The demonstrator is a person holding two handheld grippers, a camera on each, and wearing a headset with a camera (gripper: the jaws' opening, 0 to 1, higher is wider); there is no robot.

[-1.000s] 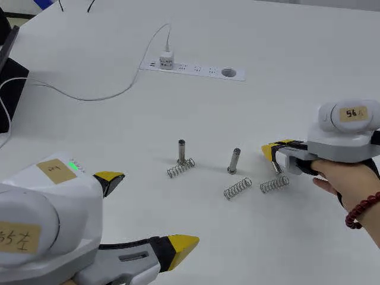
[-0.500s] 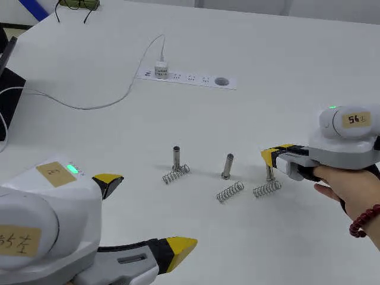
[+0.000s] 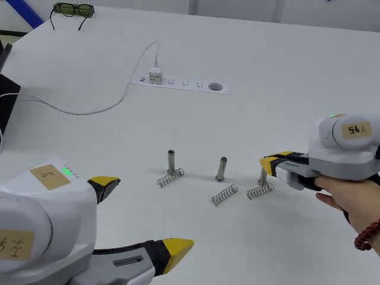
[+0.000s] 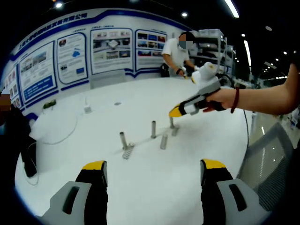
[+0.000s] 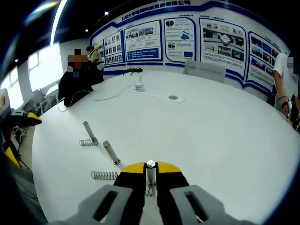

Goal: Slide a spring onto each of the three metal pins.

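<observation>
Between the closed yellow-tipped jaws of the right gripper (image 5: 150, 169) stands the rightmost short steel pin (image 3: 262, 176), pinched upright on the white table (image 3: 297, 95), probably to steady it while a coil goes on. Its small wire spring (image 3: 260, 190) lies touching its foot; no pin wears one yet. Left of that pin stand the middle pin (image 3: 222, 168) and the leftmost pin (image 3: 171, 161), with the middle spring (image 3: 224, 195) and the left spring (image 3: 170, 177) lying beside them. Well left of that pin, the left gripper (image 4: 153, 165) hovers wide open, empty. Beyond that pin, well apart, lies a white power strip (image 3: 178, 83); nothing blocks the way.
</observation>
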